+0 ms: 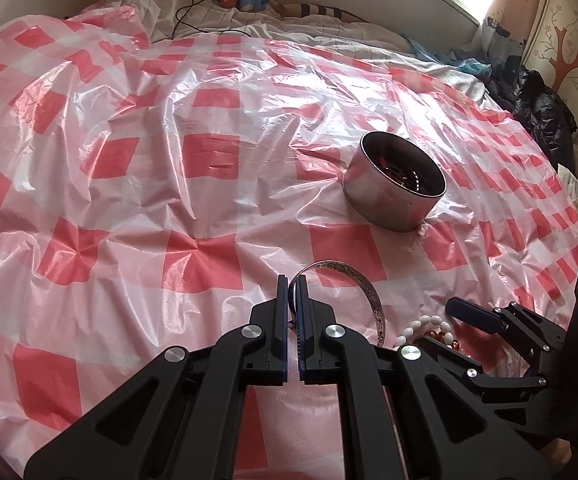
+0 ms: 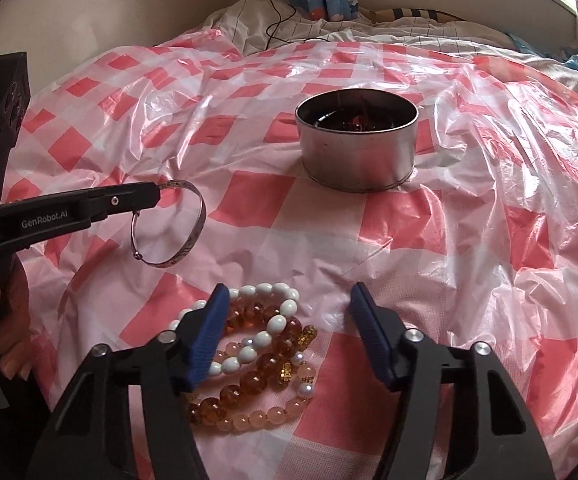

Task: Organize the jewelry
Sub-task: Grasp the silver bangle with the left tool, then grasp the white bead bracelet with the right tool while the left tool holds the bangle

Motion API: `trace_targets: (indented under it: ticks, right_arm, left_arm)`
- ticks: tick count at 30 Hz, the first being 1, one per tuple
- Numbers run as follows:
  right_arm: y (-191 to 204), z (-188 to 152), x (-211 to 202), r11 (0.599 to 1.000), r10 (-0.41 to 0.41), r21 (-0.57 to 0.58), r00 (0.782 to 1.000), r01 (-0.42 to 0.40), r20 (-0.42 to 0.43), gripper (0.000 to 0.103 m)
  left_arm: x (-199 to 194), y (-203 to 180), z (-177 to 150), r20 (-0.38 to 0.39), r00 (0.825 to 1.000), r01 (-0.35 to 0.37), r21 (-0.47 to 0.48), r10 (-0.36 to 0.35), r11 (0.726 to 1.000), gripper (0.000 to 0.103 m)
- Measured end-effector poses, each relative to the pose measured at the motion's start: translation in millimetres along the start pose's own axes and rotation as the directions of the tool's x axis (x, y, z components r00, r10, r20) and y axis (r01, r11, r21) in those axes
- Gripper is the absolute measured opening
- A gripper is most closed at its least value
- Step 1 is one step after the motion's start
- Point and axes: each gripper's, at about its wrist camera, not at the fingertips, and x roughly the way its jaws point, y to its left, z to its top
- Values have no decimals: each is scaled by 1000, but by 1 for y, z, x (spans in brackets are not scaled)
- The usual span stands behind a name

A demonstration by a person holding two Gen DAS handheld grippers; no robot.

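Pinching the silver bangle (image 2: 177,226) by its thin rim at centre left, the left gripper (image 1: 293,280) is risking a slip short of the tin (image 2: 356,148); the right gripper (image 2: 285,300) is hanging spread over the beaded bracelets (image 2: 261,356).

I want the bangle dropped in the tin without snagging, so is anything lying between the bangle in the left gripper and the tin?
Nothing visible does. The left gripper holds the silver bangle; only bare checkered sheet lies before the open tin. The bead bracelets sit nearer, aside.
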Motion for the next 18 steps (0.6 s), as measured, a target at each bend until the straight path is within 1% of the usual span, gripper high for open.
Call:
trace_targets:
  ticks: [2,3,4,5,6,9,12,14,16,18]
  right_arm:
    - [0,0,0,1000,6,0,1000,-6,2,27]
    - [-1,0,-1,1000,11,2,1000,-11,7,21]
    - [-1,0,-2,1000,12,3,1000,-12,12,19]
    - [-1,0,-4,1000,15,7,1000,-15,20,12]
    - [-4,0,-7,999,30,23,999,-30,27,8]
    - [-18,1,-13,987,113,110,992,-118,55,8]
    - [-33,2,-20,954,203,206,974,-220,101,8]
    - [-44,3,-25,929,242,256,961,-269,134,8]
    - [-50,4,-28,901,283,293,945,-320,162,8]
    - [-58,4,-32,859,341,329,918,-392,204,8]
  left_arm:
    - [0,0,-1,1,1000,0,-2,0,1000,3]
    - [0,1,-1,0,1000,1,-2,-1,1000,3]
    - [0,1,-1,1,1000,0,-2,0,1000,3]
    - [0,1,-1,1,1000,1,-2,-1,1000,3]
    - [0,1,-1,1,1000,1,-2,-1,1000,3]
    - [0,1,-1,4,1000,2,-2,-2,1000,3]
    - [-1,1,0,7,1000,4,0,-4,1000,3]
    - [-3,1,0,13,1000,5,1,-5,1000,3]
    - [-4,-1,1,20,1000,8,4,-8,1000,3]
    - [-6,-3,2,27,1000,9,10,-9,1000,3]
